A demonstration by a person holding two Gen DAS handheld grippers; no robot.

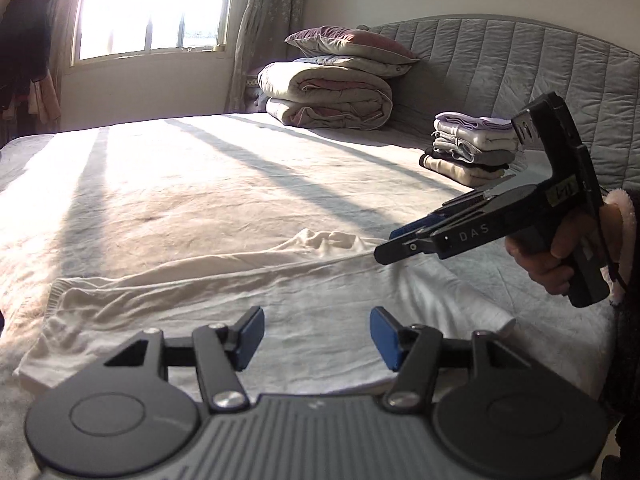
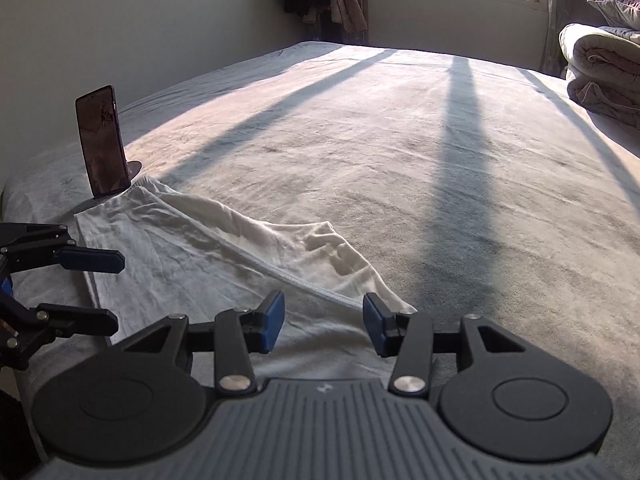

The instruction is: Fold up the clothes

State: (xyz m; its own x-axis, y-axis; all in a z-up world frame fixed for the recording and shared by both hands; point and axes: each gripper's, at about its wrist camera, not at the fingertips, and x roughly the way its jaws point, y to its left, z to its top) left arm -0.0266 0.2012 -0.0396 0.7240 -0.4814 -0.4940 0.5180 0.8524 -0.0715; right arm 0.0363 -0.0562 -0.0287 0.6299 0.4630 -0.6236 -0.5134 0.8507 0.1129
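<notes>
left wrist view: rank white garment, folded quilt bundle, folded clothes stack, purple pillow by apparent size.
1. white garment, largest by far, though nearest the camera.
2. folded quilt bundle.
3. purple pillow and folded clothes stack look alike in size; the right hand-held gripper hides part of the stack, so unranked.

My white cotton garment (image 2: 208, 256) lies flat on the grey-covered bed (image 2: 400, 140), the upright dark phone (image 2: 102, 140) just behind it.
</notes>
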